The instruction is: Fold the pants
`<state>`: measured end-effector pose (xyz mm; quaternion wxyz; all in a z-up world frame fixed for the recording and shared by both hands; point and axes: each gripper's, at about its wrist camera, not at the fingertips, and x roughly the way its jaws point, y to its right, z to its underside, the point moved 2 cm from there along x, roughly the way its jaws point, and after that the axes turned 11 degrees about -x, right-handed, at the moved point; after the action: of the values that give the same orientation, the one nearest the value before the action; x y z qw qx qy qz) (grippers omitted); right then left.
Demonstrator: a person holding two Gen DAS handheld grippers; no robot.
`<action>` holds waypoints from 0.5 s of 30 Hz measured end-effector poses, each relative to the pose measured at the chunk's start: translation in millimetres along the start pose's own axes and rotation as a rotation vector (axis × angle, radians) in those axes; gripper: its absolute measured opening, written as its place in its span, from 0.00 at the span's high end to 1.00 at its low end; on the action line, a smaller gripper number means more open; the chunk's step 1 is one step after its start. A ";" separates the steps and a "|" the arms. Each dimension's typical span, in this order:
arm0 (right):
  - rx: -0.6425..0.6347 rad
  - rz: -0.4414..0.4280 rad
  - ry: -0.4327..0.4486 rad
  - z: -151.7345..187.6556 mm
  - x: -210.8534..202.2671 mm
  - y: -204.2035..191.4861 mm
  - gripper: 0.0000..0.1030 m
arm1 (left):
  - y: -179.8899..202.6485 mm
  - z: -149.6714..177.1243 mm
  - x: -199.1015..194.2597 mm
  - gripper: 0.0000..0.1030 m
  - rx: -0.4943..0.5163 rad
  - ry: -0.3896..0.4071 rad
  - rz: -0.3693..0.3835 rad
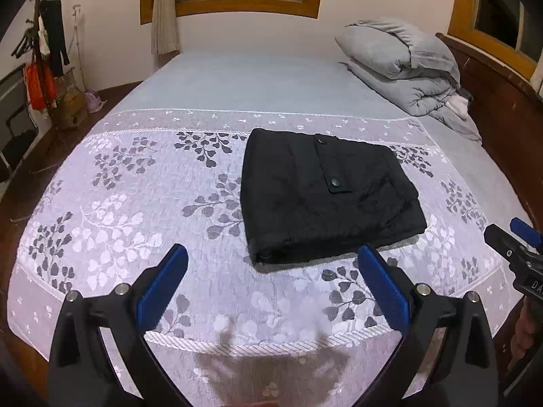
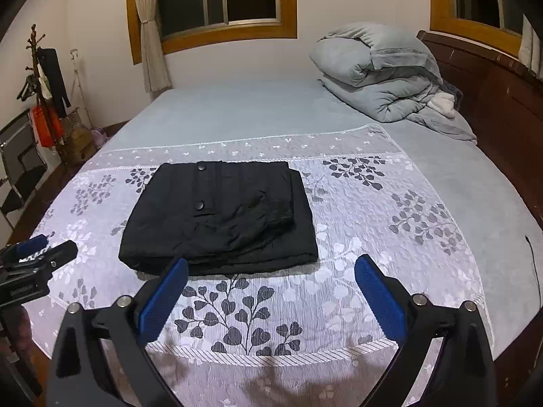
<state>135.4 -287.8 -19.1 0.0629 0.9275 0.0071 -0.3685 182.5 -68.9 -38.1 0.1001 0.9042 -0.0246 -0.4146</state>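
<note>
The black pants (image 1: 325, 193) lie folded into a compact rectangle on the white leaf-patterned cover (image 1: 135, 203), with two buttons showing on top. In the right wrist view the pants (image 2: 220, 217) sit just beyond the fingers. My left gripper (image 1: 271, 261) hangs open above the cover, short of the pants' near edge, holding nothing. My right gripper (image 2: 271, 271) is open too, empty, its left blue pad overlapping the pants' near edge in view. Each gripper shows at the edge of the other's view: the right gripper (image 1: 516, 240) and the left gripper (image 2: 37, 254).
A folded grey duvet (image 1: 404, 68) lies at the bed's far right by the dark wooden headboard (image 1: 502, 101). A coat stand with clothes (image 1: 44, 54) and a basket stand on the floor at the left. The blue sheet (image 1: 254, 81) stretches behind the pants.
</note>
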 end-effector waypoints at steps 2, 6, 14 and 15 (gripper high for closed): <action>-0.011 0.006 -0.003 2.2 -0.5 -2.2 0.04 | -0.8 1.9 -1.3 0.03 0.002 -0.002 -0.007; -0.014 -0.002 0.008 2.6 -7.3 -4.7 0.04 | -1.5 3.5 -6.3 0.03 0.001 0.011 -0.014; -0.019 -0.011 0.024 1.2 -15.9 -8.8 0.04 | 1.2 3.4 -17.1 0.03 0.018 0.033 -0.006; -0.019 -0.011 0.025 1.3 -16.0 -8.9 0.04 | 1.4 3.5 -17.8 0.03 0.018 0.036 -0.007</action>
<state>122.3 -278.6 -10.1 0.0696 0.9313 0.0167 -0.3573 168.2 -68.6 -26.7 0.0908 0.9124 -0.0234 -0.3985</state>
